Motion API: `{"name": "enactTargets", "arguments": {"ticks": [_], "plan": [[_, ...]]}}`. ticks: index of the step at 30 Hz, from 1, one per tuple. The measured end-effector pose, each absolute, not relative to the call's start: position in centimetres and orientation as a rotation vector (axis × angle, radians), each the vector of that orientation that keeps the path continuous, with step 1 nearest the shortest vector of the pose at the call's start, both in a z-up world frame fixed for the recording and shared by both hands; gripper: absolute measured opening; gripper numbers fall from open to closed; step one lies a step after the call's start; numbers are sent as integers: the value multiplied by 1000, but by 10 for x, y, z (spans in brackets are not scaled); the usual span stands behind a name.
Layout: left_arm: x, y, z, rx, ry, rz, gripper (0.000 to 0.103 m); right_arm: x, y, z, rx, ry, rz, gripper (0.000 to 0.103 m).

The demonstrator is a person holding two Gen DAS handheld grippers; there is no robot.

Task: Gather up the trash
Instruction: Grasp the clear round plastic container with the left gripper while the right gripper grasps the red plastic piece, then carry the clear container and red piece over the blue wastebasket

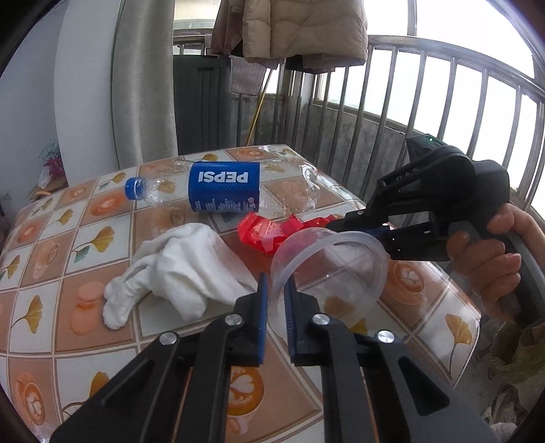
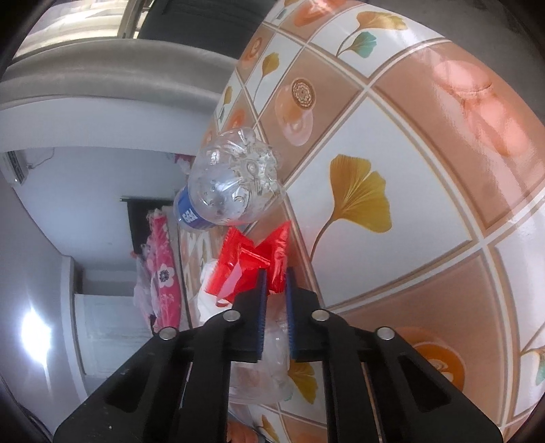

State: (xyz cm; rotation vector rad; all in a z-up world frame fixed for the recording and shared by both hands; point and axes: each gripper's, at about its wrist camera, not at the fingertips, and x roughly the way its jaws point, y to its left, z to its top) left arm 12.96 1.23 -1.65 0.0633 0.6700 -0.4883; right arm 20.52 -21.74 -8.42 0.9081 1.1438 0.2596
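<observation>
My left gripper [image 1: 275,284] is shut on the rim of a clear plastic cup [image 1: 335,269], held tilted just above the table. My right gripper [image 1: 344,225] comes in from the right and is shut on a red plastic wrapper [image 1: 264,231] lying behind the cup. In the right wrist view the right gripper [image 2: 274,276] pinches the red wrapper [image 2: 250,262], and the clear cup [image 2: 272,357] shows faintly below the fingers. An empty Pepsi bottle [image 1: 221,191] lies on its side behind the wrapper; its base shows in the right wrist view [image 2: 238,180]. A crumpled white tissue [image 1: 173,272] lies to the left.
The table [image 1: 68,265] has a glossy cloth with orange squares and ginkgo leaves. A metal railing [image 1: 425,112] stands behind and to the right of it. A grey curtain [image 1: 143,78] and a hanging jacket [image 1: 299,27] are at the back.
</observation>
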Motion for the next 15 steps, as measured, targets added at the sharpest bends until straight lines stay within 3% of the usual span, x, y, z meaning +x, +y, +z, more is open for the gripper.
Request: {"name": "enactTargets", "arguments": {"ticks": [15], "plan": [[118, 14, -6, 43, 656, -511, 5, 179, -246, -74, 963, 1067, 250, 2]]}}
